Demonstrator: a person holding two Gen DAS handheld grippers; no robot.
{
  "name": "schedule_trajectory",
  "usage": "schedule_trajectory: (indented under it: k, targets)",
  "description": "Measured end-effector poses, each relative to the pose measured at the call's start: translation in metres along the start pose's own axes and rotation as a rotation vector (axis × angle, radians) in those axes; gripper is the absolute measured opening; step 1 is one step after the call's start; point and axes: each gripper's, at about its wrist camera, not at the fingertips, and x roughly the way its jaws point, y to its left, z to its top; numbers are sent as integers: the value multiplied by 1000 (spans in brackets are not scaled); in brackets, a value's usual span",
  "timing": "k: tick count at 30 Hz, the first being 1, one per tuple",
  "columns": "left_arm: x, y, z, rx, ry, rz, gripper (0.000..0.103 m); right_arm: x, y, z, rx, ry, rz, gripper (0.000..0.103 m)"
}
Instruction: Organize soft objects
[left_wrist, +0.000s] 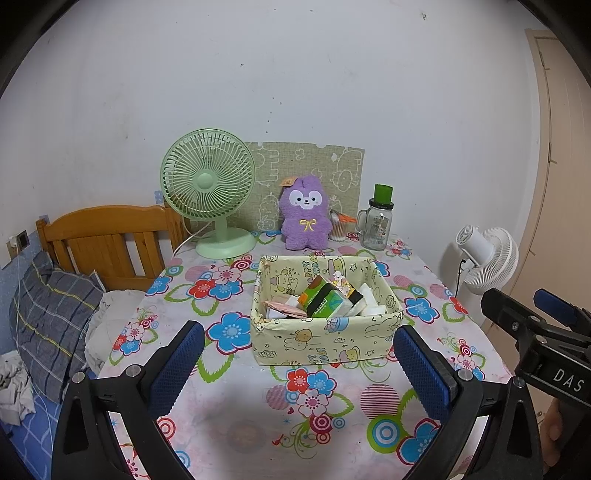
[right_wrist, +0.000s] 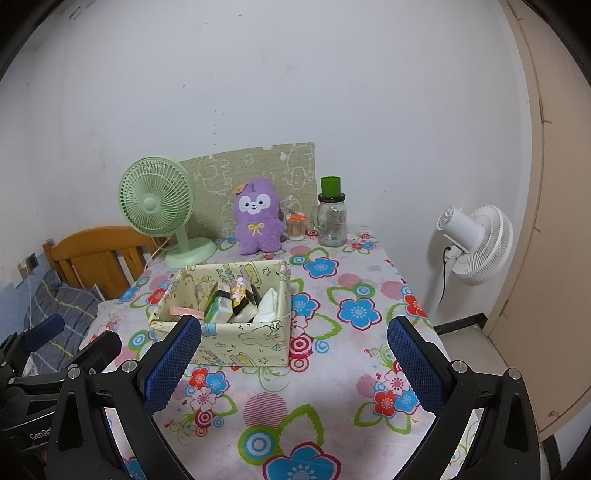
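Two grippers hover above the near edge of the desk (left_wrist: 229, 417), and both have their jaws wide apart with nothing between them. The fabric box (left_wrist: 325, 334) with the soft packets stands in the middle of the desk, straight ahead of the left gripper (left_wrist: 299, 369); from the right gripper (right_wrist: 293, 363) it lies ahead and a little to the left. The purple plush toy (left_wrist: 304, 218) stands upright at the far edge, behind the box, between the green fan (left_wrist: 208, 192) and the glass jar (left_wrist: 377, 225). Its long axis is vertical. I judge that the plush toy is the next thing to take, and the left gripper seems more in line with it, but it must reach over the box.
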Motion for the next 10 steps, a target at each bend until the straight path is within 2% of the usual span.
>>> schedule_trajectory:
  k: [10]
  targets:
    - [1,0,0,0,2,2,103,1,0,-1,1,2,0,102]
